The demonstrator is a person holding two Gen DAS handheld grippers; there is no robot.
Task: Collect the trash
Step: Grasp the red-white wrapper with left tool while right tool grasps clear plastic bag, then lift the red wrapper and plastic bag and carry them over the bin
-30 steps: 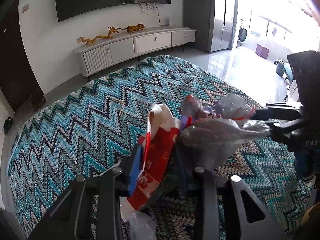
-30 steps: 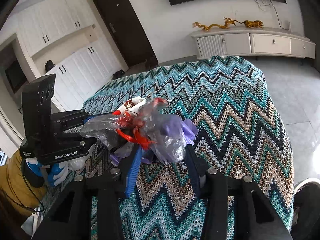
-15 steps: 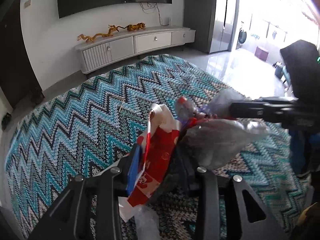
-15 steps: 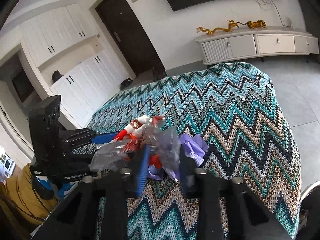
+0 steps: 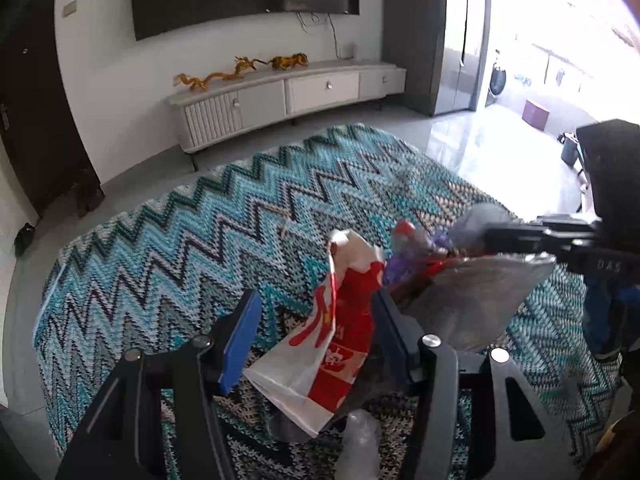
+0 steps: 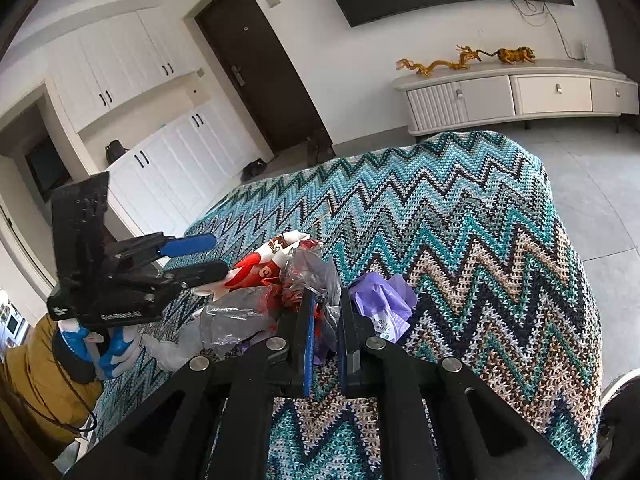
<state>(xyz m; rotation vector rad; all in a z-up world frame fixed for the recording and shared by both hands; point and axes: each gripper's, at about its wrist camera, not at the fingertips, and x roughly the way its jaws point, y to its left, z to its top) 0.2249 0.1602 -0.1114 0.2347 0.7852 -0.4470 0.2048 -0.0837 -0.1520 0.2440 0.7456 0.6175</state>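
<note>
A heap of trash lies on the zigzag blanket (image 5: 168, 248): a red and white paper bag (image 5: 340, 328), clear plastic bags (image 5: 472, 304) and a purple plastic bag (image 6: 384, 304). My left gripper (image 5: 316, 312) is open, with the paper bag between its fingers. It also shows in the right wrist view (image 6: 200, 256). My right gripper (image 6: 324, 308) is shut on the clear plastic bags (image 6: 316, 276); it shows in the left wrist view (image 5: 520, 236), reaching into the heap from the right.
A thin wooden stick (image 5: 285, 224) lies on the blanket beyond the heap. A white TV cabinet (image 5: 288, 96) stands against the far wall. The blanket drops off to tiled floor (image 6: 600, 184) on the right.
My left gripper has opened and let go of the paper bag. My right gripper has closed on the clear plastic bags.
</note>
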